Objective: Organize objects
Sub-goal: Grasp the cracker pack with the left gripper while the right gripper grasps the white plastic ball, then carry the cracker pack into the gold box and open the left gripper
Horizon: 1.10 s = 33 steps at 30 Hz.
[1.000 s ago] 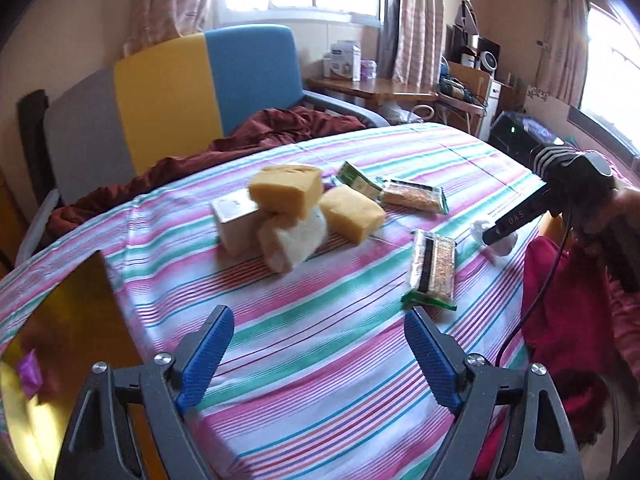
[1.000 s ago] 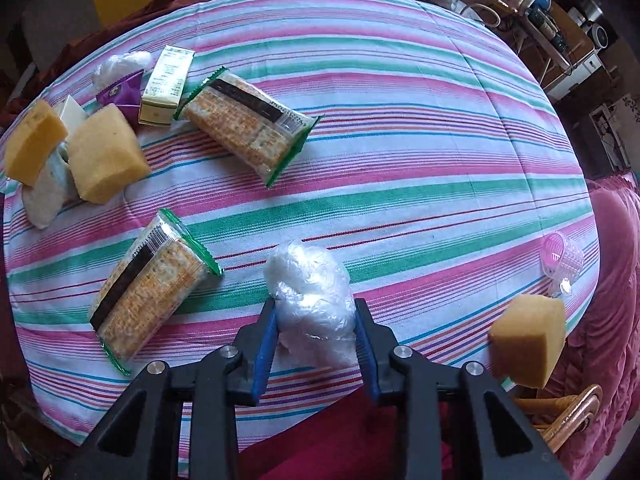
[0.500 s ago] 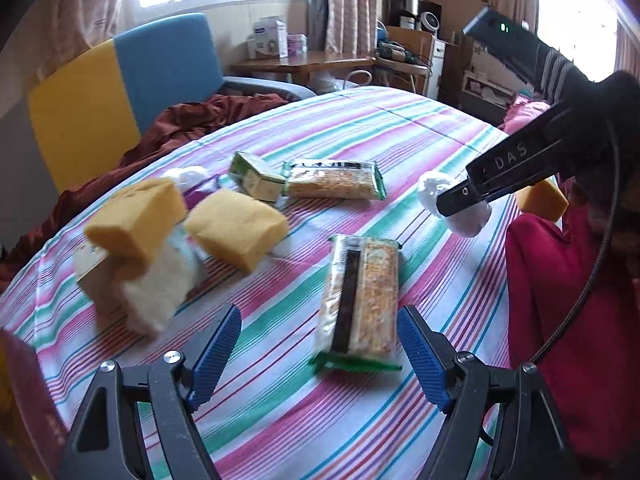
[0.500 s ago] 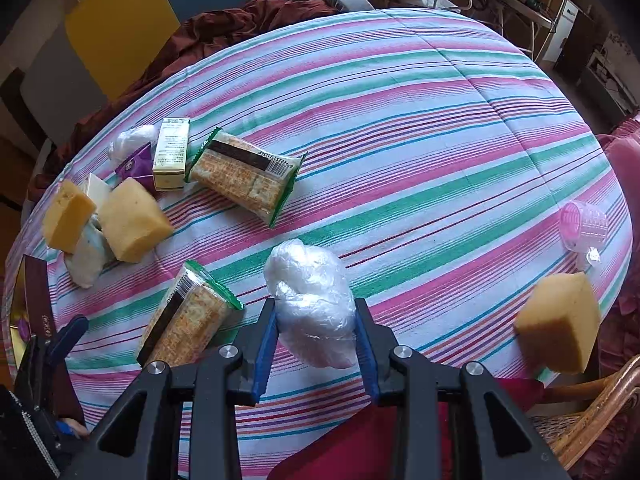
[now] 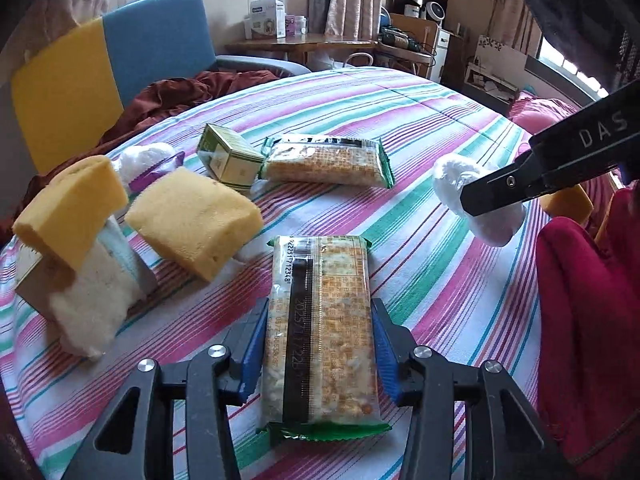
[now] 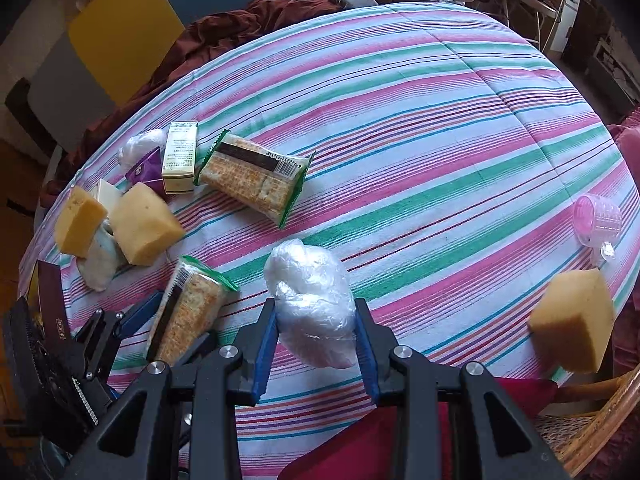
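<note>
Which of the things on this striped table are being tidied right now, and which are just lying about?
In hand:
- left gripper, just closed on the near cracker pack
- right gripper, shut on the white plastic bundle

Lying about:
- second cracker pack
- small green box
- yellow sponges
- pink plastic cup
- lone sponge at the table edge

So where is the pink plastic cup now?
In the right wrist view, the pink plastic cup lies on its side at the right edge of the striped tablecloth, just above the lone yellow sponge.
</note>
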Motion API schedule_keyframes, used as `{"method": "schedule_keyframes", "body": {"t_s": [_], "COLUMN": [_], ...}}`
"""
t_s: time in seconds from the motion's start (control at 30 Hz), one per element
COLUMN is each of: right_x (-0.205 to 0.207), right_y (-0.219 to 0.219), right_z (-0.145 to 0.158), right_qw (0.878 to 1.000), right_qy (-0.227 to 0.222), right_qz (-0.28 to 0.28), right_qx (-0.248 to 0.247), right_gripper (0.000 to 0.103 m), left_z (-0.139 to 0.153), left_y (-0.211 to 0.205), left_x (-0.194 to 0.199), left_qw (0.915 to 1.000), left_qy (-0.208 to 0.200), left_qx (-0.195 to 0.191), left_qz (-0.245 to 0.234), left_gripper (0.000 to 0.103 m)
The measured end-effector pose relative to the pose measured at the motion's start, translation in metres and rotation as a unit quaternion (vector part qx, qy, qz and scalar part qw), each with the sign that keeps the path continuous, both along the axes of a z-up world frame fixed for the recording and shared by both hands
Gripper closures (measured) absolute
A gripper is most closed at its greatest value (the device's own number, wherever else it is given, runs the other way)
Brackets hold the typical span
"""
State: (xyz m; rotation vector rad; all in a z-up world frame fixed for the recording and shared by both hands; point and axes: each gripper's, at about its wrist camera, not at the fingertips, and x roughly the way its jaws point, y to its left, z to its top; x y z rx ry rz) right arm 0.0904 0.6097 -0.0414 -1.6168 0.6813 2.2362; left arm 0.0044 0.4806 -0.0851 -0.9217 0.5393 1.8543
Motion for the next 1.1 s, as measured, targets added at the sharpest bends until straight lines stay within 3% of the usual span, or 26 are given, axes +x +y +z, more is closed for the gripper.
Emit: {"method": "schedule_keyframes", "body": {"t_s": [0.2,0.47,0.6,1.1], "right_x": [-0.002,-0.005,-0.004,-0.008], "right_y": [-0.002,-0.007,-0.012,-0.014], "right_z": [0.0,0.001,0.005,0.001], "right_qw": [1.0,1.0,0.999,0.999], "right_qy": [0.0,0.013,0.029,-0.005], "right_qz": [0.007,0.023,0.035,0.026], "right_qx": [0.001,0.0,0.005,0.036], "right_gripper": [0.067,0.067,0.067,0.067], "left_z": [0.0,-0.002,-0.003,-0.007], "left_y": [-0.047,-0.112,-0.12,-0.117], "left_x": [0.012,0.041,0.047,0.046], "left_qw": [0.999,0.9976,0.9968,0.9956], "left_qy": [-0.006,0.029,0.041,0.056], "left_qx": [0.016,0.029,0.034,0.047], "left_qz": [0.042,0.056,0.059,0.058], "left_gripper": [0.055,0.055,0.055,0.055]}}
